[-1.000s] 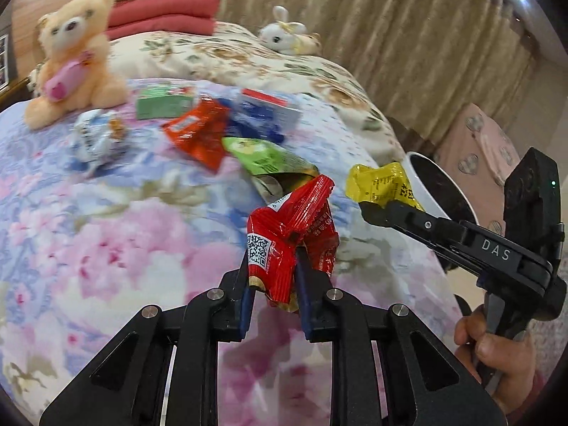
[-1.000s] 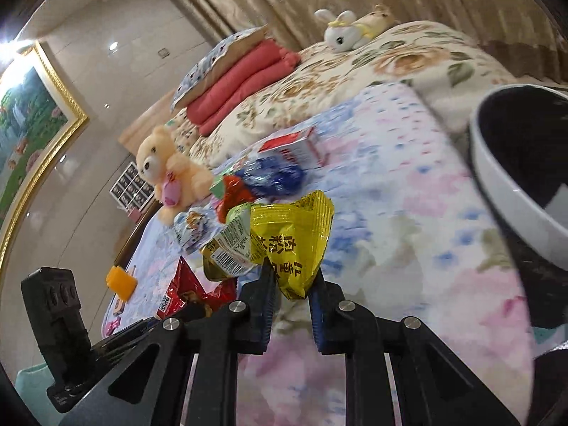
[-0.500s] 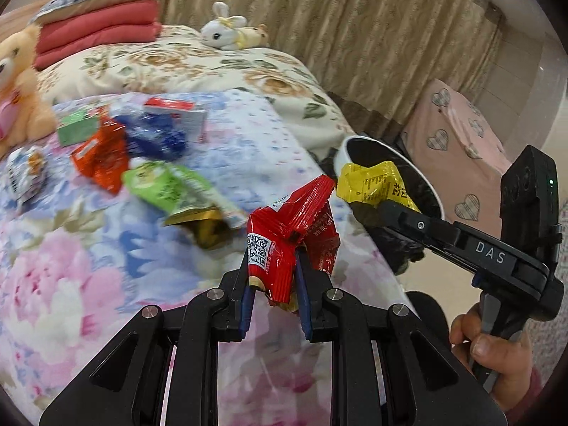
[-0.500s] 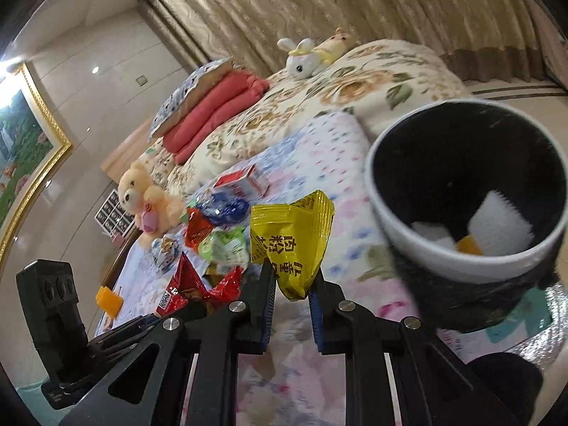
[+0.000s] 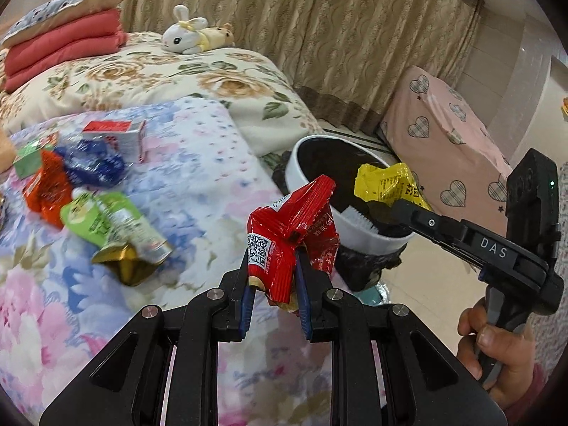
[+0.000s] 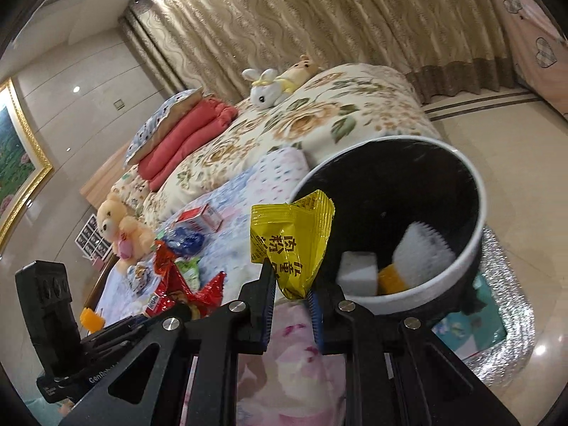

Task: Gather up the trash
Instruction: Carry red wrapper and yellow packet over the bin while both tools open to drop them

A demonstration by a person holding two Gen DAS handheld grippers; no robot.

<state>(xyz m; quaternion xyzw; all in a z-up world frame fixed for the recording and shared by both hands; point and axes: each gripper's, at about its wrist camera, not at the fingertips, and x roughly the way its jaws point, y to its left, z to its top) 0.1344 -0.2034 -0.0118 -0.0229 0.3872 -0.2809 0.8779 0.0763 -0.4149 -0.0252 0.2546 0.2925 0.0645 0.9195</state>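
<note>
My left gripper point(image 5: 273, 284) is shut on a crumpled red snack wrapper point(image 5: 287, 227) and holds it above the bed's edge, just left of the bin. My right gripper point(image 6: 291, 296) is shut on a yellow wrapper point(image 6: 289, 234); in the left wrist view that yellow wrapper point(image 5: 388, 184) hangs over the open mouth of the white-rimmed black trash bin point(image 5: 309, 145). The bin point(image 6: 472, 184) holds white and orange scraps point(image 6: 387, 266). The red wrapper point(image 6: 184, 284) also shows in the right wrist view.
Several wrappers lie on the floral bedspread: green pouch point(image 5: 106, 223), orange-red packet point(image 5: 46, 188), blue bag point(image 5: 92, 163), small red-white carton point(image 5: 117, 135). A teddy bear point(image 6: 117, 230), plush rabbit point(image 5: 188, 35), red pillows point(image 5: 60, 46), pink heart-print chair point(image 5: 443, 142) stand around.
Both grippers have swung right from the bed toward the bin, each still holding its wrapper. The yellow wrapper now hangs over the bin's mouth; the red one is beside its rim.
</note>
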